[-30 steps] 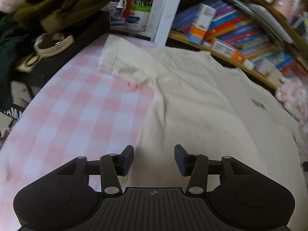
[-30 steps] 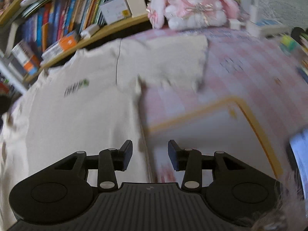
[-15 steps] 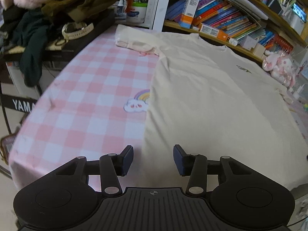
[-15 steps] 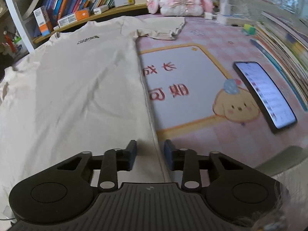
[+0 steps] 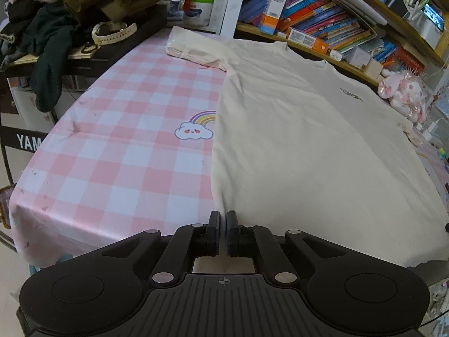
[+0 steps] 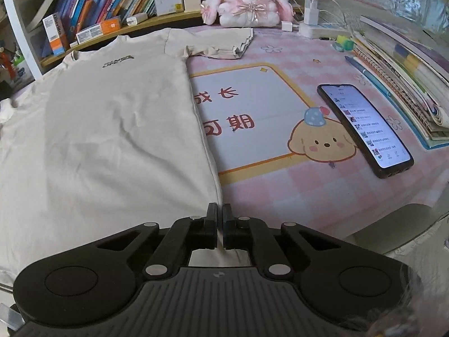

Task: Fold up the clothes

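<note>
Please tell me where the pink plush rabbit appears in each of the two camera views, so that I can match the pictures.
Left wrist view: the plush rabbit sits at the far right edge, beyond the T-shirt.
Right wrist view: the plush rabbit sits top centre, behind the T-shirt's sleeve.
Shared landmark: the small dark logo on the shirt's chest.

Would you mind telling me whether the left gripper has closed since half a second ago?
Yes. The left gripper has shut on the T-shirt hem's left corner, beside the checked tablecloth.
</note>
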